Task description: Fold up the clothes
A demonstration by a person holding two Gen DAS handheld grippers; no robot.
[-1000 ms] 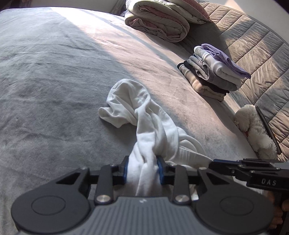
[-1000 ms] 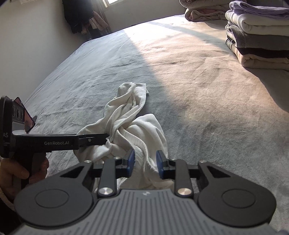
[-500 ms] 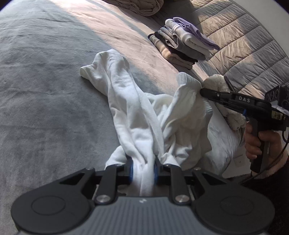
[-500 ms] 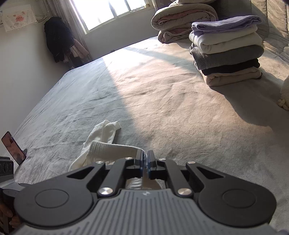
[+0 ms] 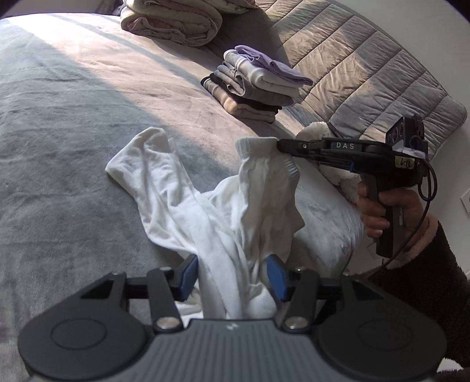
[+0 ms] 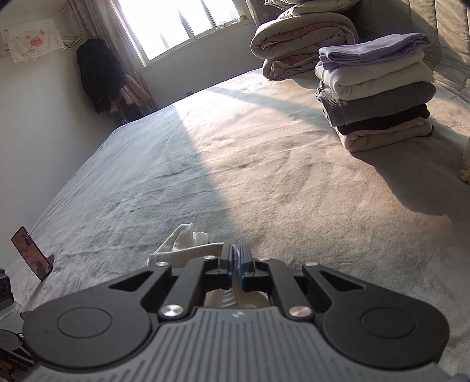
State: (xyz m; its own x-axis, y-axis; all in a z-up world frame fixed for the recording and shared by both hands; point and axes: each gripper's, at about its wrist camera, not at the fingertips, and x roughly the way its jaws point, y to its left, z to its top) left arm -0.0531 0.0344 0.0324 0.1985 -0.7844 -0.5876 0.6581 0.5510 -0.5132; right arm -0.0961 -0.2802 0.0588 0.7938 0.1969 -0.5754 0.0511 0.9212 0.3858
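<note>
Since half a second ago, the left gripper (image 5: 232,271) has been opened: its blue pads, then pressed on the bunched cloth, are now spread with the white garment (image 5: 235,211) merely passing between them. The garment's ribbed cuff (image 5: 258,145) is kept raised at centre right of the left wrist view.

The garment lies crumpled in the middle of that view, one limp end (image 5: 147,155) trailing to the upper left on the grey bedspread (image 5: 58,176), the rest draped toward the lower centre. It is judged to be light, soft knit with no stiffness: it sags wherever unsupported and bunches easily. The ribbed cuff and hems are judged the best holds, being thicker and less likely to slip than the smooth body.

The right gripper (image 5: 280,145) is pressed together on the cuff; in the right wrist view a sliver of cloth (image 6: 235,261) is seen pinched between its shut pads.

Farther out, a stack of folded clothes (image 5: 255,85) sits in the upper centre, a rolled quilt (image 5: 176,20) at the top edge, and a plush toy (image 5: 317,132) behind the right gripper.
</note>
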